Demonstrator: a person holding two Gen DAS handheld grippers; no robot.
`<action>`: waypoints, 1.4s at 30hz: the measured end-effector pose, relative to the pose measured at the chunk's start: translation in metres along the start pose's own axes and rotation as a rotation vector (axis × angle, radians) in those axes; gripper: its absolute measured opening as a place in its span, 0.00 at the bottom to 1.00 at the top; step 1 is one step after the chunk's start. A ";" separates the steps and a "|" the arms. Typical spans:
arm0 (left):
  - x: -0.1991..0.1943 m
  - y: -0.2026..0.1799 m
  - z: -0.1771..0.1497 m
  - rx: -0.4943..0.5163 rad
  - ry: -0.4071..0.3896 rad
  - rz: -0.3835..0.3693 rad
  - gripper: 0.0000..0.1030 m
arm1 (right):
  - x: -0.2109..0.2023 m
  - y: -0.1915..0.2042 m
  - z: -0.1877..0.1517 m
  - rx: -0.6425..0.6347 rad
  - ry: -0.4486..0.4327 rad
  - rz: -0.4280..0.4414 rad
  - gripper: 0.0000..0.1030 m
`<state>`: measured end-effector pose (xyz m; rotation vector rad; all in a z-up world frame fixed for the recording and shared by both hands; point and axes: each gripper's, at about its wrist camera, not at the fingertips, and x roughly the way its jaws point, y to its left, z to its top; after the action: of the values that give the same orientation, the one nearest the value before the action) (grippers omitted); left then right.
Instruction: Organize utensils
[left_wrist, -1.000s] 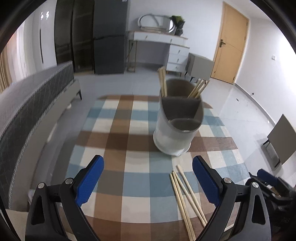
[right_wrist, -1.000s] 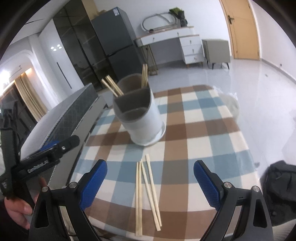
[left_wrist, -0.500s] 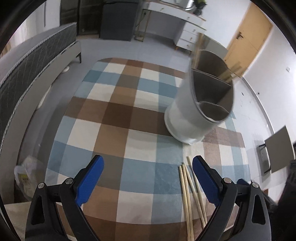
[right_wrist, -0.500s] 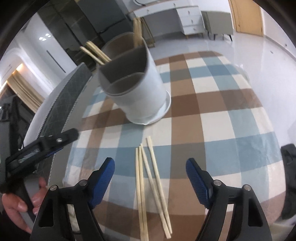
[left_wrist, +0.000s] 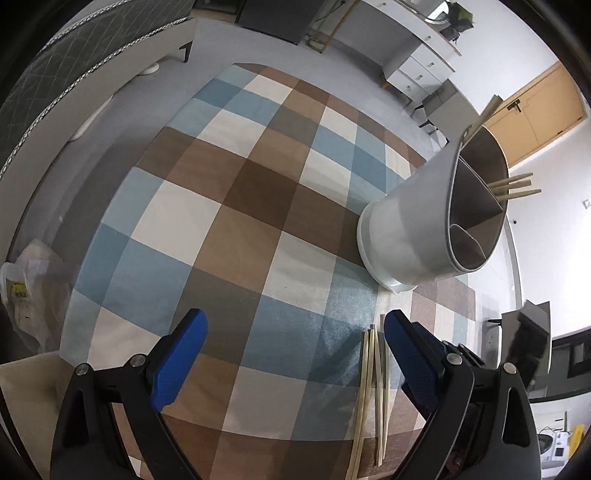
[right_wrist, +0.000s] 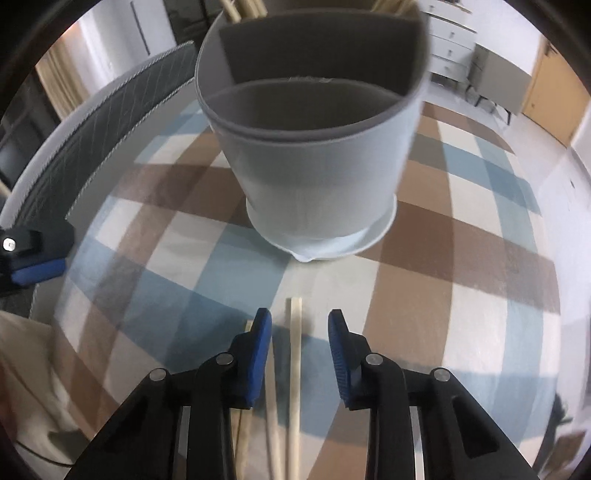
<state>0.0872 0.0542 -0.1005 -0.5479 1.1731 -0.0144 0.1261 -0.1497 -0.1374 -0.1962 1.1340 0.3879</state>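
Note:
A grey utensil holder (left_wrist: 436, 221) (right_wrist: 314, 147) with inner dividers stands on the checked tablecloth (left_wrist: 240, 229); several wooden chopsticks poke out of its far compartment. Loose chopsticks (left_wrist: 375, 373) (right_wrist: 294, 354) lie on the cloth near the front edge. My right gripper (right_wrist: 300, 325) hangs low over them, its blue jaws closing, with chopsticks lying between the pads and no pad pressing on them. My left gripper (left_wrist: 295, 332) stands wide open over bare cloth, its right finger just beside the chopsticks.
A grey quilted bed (left_wrist: 74, 48) runs along the left. A plastic bag (left_wrist: 29, 291) lies on the floor at the table's left corner. A white dresser (left_wrist: 417, 55) and a wooden door (left_wrist: 535, 114) stand at the back.
Both grippers have sunk toward the table and tilted downward. The right gripper's jaws have narrowed from wide open and now straddle the loose chopsticks. The holder looms much nearer in the right wrist view.

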 end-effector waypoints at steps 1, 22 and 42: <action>0.000 0.000 0.000 -0.001 0.002 0.000 0.91 | 0.002 0.000 0.000 0.001 0.005 0.003 0.28; 0.009 0.009 0.002 -0.012 0.012 0.061 0.91 | 0.009 -0.008 -0.004 0.007 -0.039 0.002 0.05; 0.048 -0.053 -0.056 0.269 0.115 0.128 0.91 | -0.067 -0.111 -0.021 0.552 -0.255 0.228 0.06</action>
<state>0.0713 -0.0283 -0.1353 -0.2363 1.2924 -0.0934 0.1286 -0.2723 -0.0900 0.4596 0.9727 0.2777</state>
